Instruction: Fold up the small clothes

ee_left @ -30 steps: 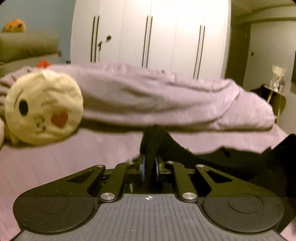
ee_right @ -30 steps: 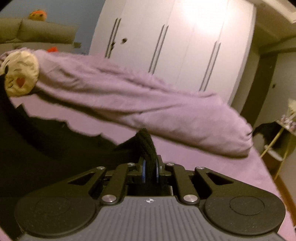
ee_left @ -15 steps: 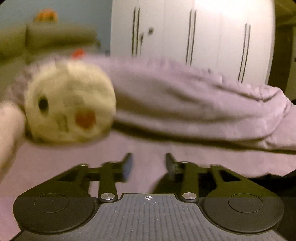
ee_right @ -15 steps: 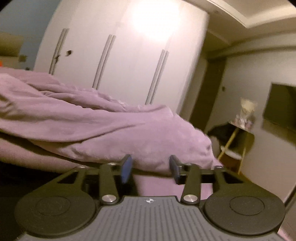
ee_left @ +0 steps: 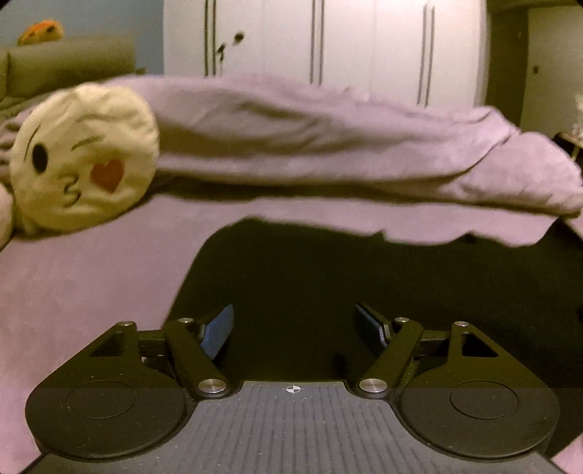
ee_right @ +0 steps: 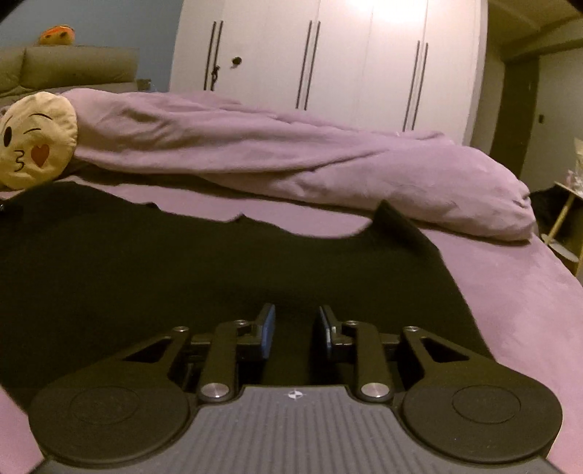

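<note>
Black fabric garment [ee_left: 328, 284] lies spread flat on the purple bed sheet [ee_left: 91, 284], filling the lower middle of both wrist views. In the right wrist view its far edge is ragged and one corner [ee_right: 397, 222] sticks up, right of centre.

Left gripper [ee_left: 294, 328]: jaws have just been opening, now spread wide. Blue pads [ee_left: 218, 330] sit over the garment near its left edge, nothing pinched between them. Cannot tell if the fingertips touch the cloth.

Right gripper [ee_right: 296, 330]: jaws have just been closing, but a clear gap remains. Only the flat black fabric shows through the gap; no fold is caught and the pads [ee_right: 269, 330] press on nothing. It sits over the right part of the garment, sheet visible along the right of the frame.

Background: a rumpled purple duvet [ee_right: 291, 156] runs across the middle of both views behind the garment. Round yellow kiss-emoji pillow [ee_left: 83, 160] at left of frame, against the duvet's left end, apart from the garment. White wardrobe with dark vertical handles [ee_right: 328, 62] across the top. Olive upholstered headboard [ee_left: 69, 62] upper left, with a small orange plush [ee_left: 40, 31] on top. Left view is slightly blurred.
</note>
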Action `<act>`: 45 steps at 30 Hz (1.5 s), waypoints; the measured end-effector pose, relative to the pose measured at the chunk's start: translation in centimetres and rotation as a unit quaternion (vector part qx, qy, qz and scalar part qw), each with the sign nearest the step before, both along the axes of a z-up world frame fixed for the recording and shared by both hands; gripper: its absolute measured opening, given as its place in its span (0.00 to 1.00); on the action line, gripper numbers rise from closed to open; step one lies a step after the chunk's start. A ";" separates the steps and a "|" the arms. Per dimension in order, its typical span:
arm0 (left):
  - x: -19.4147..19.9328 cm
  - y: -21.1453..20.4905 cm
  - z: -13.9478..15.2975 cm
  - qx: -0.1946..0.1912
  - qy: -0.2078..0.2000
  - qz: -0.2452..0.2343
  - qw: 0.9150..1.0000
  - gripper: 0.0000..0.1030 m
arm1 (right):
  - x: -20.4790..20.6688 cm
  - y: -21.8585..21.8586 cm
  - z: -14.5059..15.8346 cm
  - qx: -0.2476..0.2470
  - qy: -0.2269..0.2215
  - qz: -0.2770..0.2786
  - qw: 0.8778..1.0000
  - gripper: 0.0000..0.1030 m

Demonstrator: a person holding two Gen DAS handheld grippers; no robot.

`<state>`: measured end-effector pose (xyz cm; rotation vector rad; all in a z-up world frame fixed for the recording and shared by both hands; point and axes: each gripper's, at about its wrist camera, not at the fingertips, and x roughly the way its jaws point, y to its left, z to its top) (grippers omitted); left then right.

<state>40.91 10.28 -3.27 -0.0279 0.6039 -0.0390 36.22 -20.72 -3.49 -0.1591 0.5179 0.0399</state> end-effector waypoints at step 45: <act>-0.4 9.4 -3.8 -0.027 0.102 0.118 0.987 1.00 | -2.2 -9.9 -1.1 0.085 0.044 -0.151 0.984 0.67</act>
